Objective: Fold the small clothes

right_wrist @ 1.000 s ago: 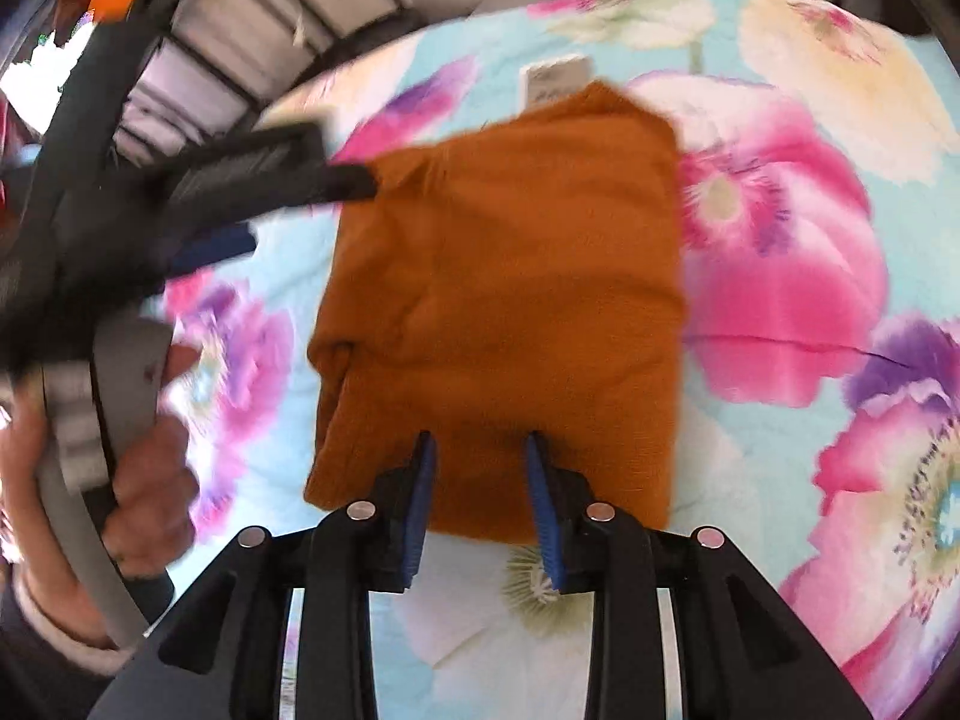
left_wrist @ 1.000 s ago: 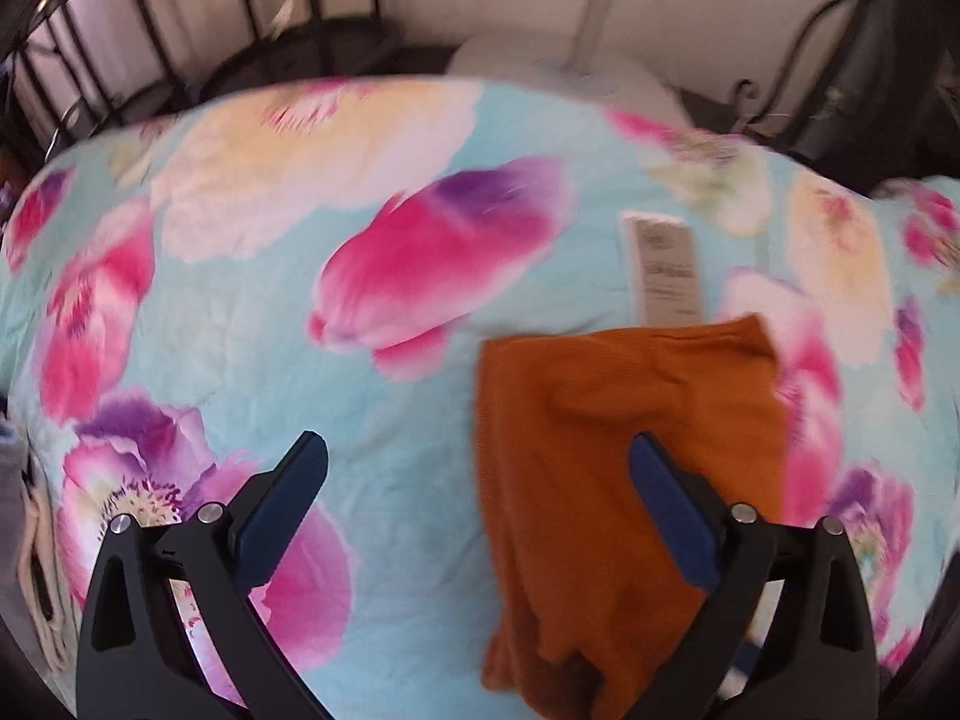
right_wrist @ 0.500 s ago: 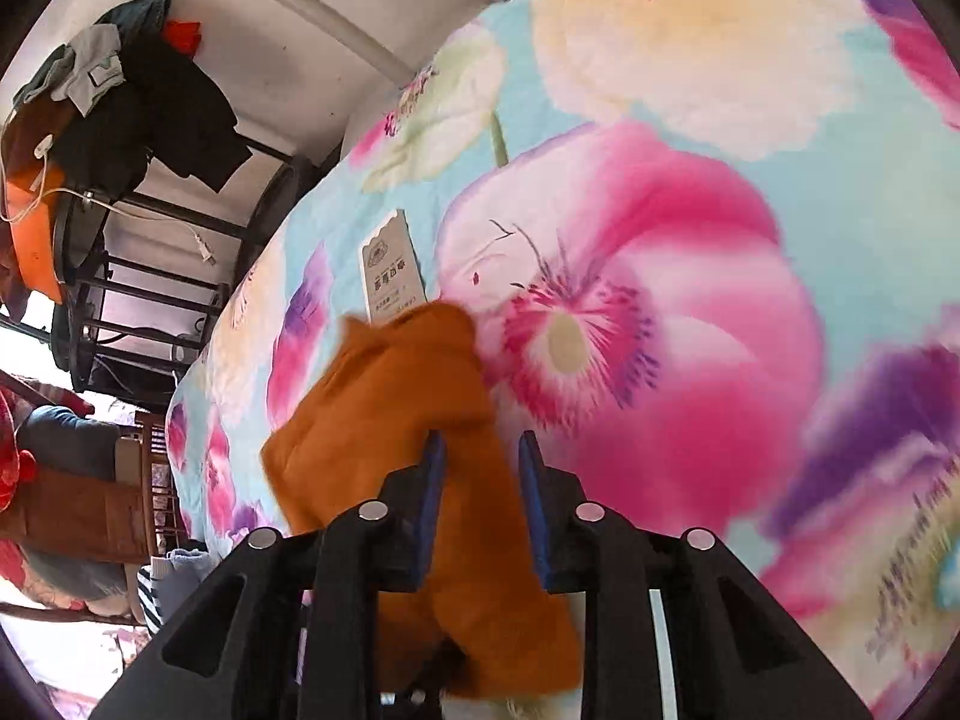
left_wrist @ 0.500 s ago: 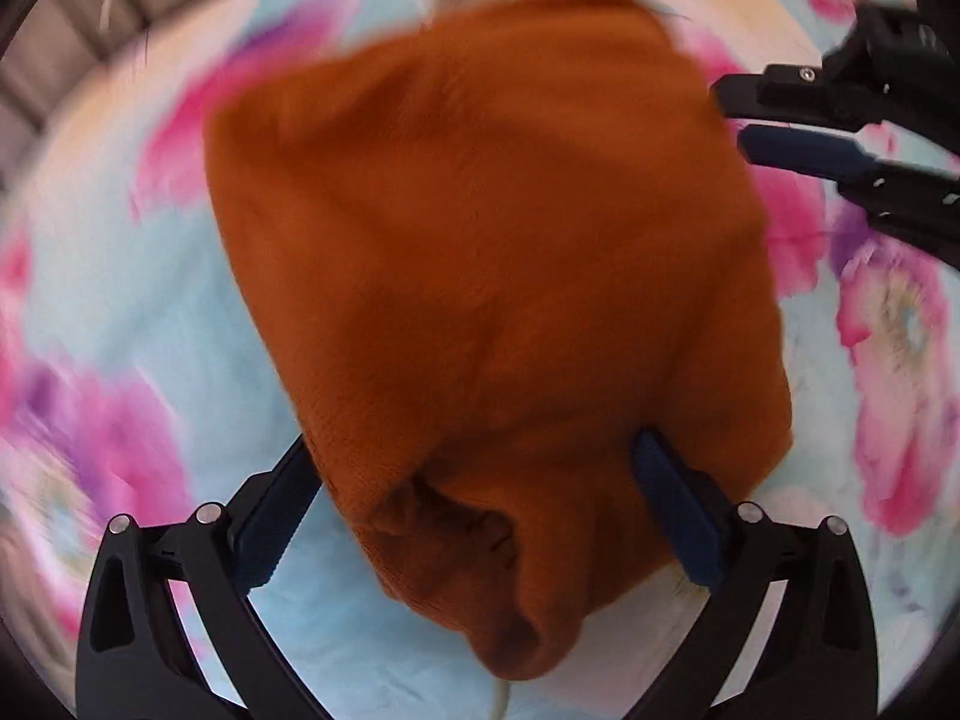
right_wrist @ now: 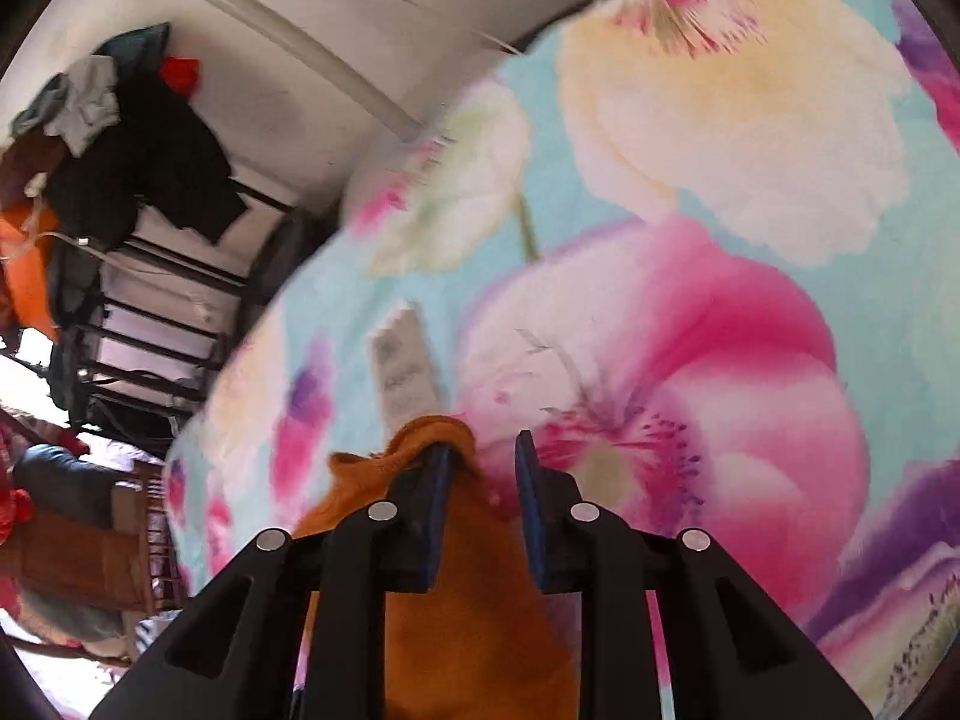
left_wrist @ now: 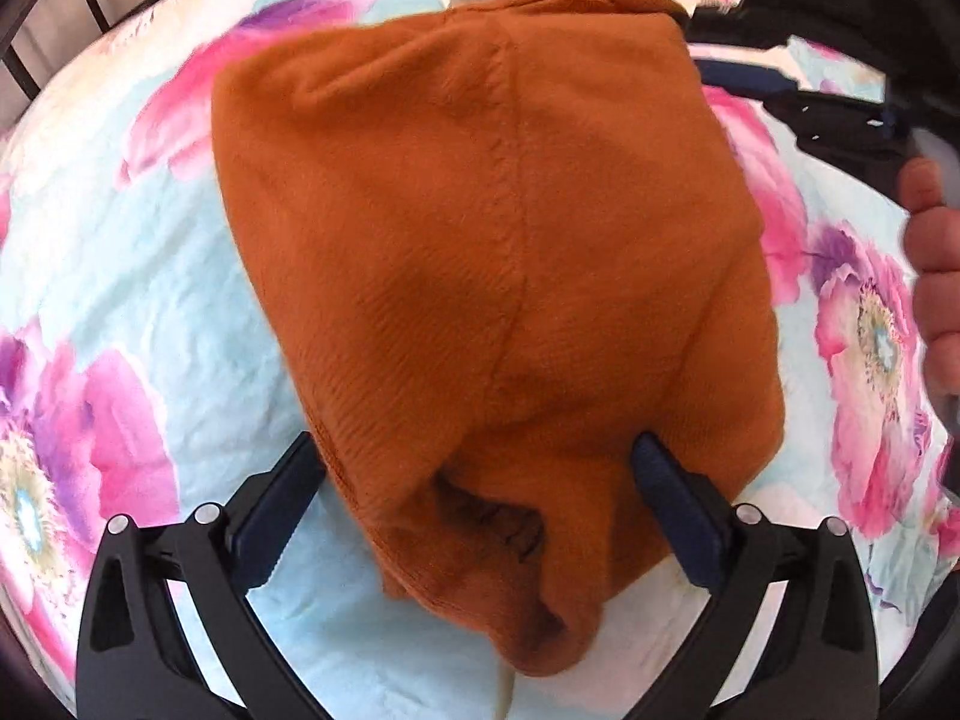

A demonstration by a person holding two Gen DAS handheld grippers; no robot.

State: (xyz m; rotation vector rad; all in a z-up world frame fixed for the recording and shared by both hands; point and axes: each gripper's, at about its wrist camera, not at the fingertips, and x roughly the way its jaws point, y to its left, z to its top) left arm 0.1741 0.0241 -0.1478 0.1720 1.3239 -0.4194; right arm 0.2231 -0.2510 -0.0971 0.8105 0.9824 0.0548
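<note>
The orange garment [left_wrist: 492,252] is seen lying bunched on the floral sheet [left_wrist: 150,300], roughly folded but not yet squared. The left gripper [left_wrist: 474,480] is held wide, straddling its near end without pinching. In the right view the right gripper [right_wrist: 480,468] has been narrowing; cloth seems caught only against one pad. A paper tag [right_wrist: 405,372] beyond is shown better there.
</note>
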